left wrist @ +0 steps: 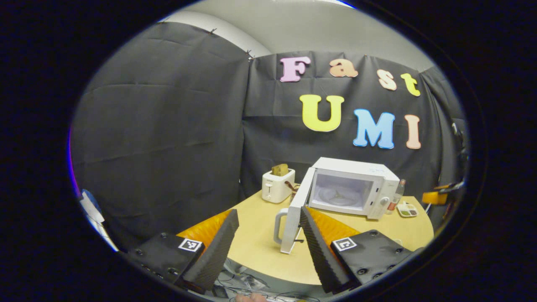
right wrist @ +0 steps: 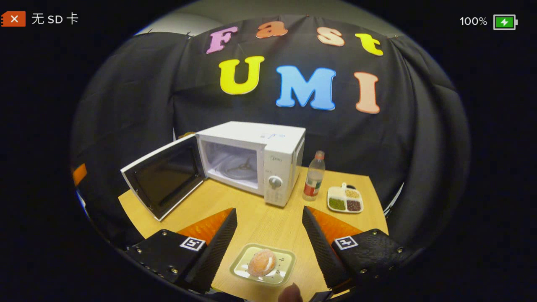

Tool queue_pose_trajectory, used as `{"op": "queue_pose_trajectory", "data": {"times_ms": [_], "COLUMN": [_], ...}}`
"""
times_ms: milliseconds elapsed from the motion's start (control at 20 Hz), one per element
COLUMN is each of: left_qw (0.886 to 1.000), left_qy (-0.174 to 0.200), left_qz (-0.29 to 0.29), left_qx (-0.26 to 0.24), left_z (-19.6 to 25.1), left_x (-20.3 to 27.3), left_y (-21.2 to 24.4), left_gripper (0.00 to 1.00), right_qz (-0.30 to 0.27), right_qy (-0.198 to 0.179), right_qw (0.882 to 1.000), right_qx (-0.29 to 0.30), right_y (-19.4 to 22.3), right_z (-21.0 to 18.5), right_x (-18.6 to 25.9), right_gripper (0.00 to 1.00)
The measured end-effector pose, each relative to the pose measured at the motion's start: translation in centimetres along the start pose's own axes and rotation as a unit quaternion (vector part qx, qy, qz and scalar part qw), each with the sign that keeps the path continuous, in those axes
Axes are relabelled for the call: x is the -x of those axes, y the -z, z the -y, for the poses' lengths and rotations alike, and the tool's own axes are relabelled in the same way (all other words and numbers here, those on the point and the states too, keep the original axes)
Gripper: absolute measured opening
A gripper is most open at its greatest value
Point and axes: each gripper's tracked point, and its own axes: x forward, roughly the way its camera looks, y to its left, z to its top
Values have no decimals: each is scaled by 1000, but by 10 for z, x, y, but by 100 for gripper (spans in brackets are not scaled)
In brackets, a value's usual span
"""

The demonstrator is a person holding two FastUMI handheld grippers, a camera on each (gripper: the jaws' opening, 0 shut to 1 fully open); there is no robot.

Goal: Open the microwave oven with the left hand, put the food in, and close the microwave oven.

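Left gripper view: the left tool point(left wrist: 266, 247) is spread open and empty. Just ahead of it on the bench point(left wrist: 260, 247) stands the microwave oven point(left wrist: 356, 188), its door point(left wrist: 295, 218) swung wide with the edge and handle toward the tool (a toaster point(left wrist: 277, 184) sits farther back).

Right gripper view: the right tool point(right wrist: 268, 247) is also open and empty, with the food point(right wrist: 261, 263), a round bun on a small tray point(right wrist: 285, 260), between its fingers and untouched. The microwave oven point(right wrist: 251, 159) lies ahead, slightly left.

Opening looks done; next, the right tool must grip the tray and carry it into the cavity.
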Motion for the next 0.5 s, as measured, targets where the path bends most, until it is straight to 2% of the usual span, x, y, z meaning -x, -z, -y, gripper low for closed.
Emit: {"op": "queue_pose_trajectory", "data": {"times_ms": [150,400,500], "left_qw": [1000,999,1000], "left_qy": [-7,-16,-16], "left_qz": [-7,-27,-25], "left_qx": [-29,-6,-4], "left_z": [17,30,28], "left_x": [39,80,91], "left_y": [-3,-8,-11], "left_gripper": [94,94,94], "right_qz": [-50,-138,-169], "right_qy": [-9,-7,0], "right_qw": [998,986,981], "right_qx": [-28,-95,-94], "right_y": [54,125,149], "right_z": [-2,-3,-7], "right_x": [-22,-49,-60], "right_gripper": [96,96,96]}}
